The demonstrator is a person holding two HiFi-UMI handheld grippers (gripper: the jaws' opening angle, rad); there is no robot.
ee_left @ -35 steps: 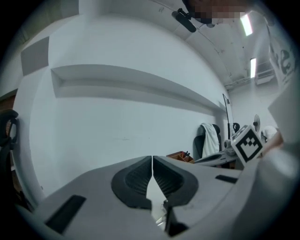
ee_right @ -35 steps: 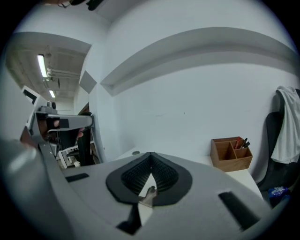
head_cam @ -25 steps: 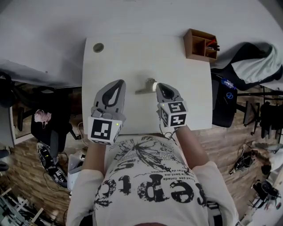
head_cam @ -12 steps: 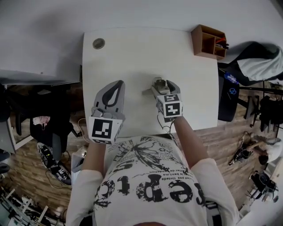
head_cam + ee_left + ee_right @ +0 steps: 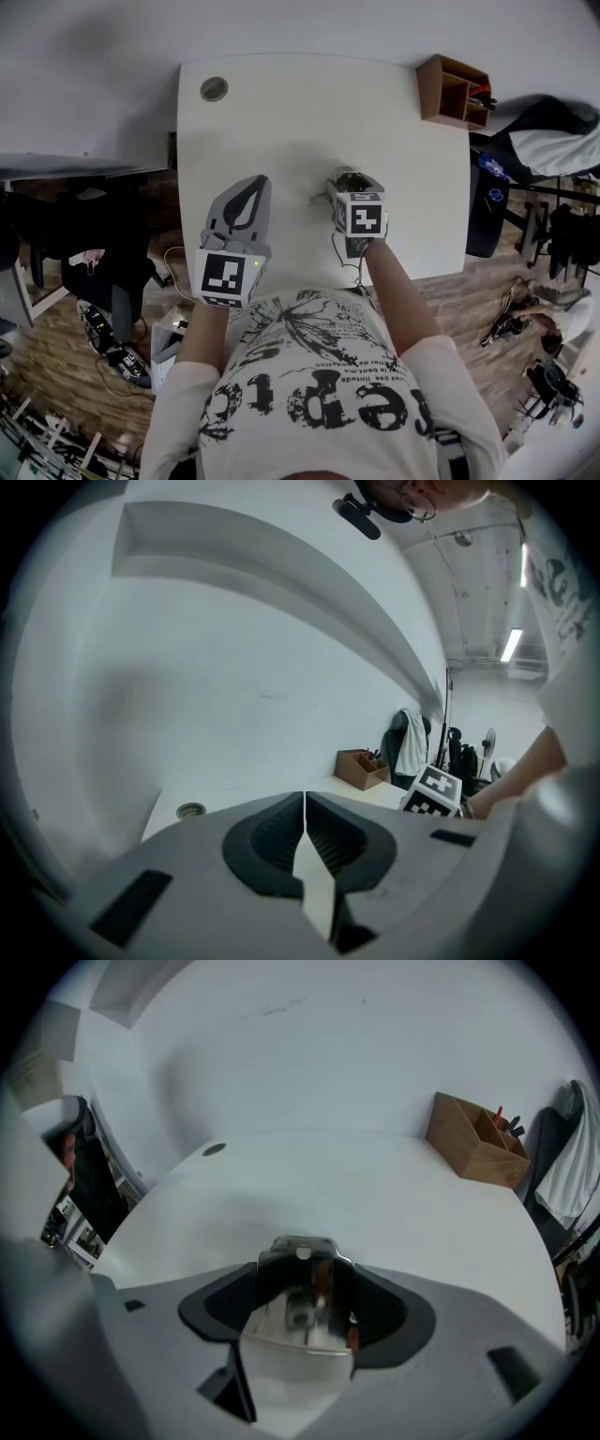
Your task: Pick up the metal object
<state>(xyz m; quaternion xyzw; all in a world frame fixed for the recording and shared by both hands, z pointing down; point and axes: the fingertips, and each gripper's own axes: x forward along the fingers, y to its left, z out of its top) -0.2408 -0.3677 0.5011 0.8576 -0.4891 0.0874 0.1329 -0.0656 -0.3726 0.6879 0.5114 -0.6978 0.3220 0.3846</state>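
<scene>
Versus second ago: right gripper [image 5: 349, 181] lower, tipped steeper over metal object [image 5: 298, 1299]; jaws just spread wide, object between them, mid-frame on table [image 5: 281, 122]. Left gripper [image 5: 250, 184] jaws together, empty.

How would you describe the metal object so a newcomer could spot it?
On the white table, look toward its near edge, between the jaws of the right gripper, which have just been opening. The metal object there is shiny chrome, unlike the wooden box at the far corner.
</scene>
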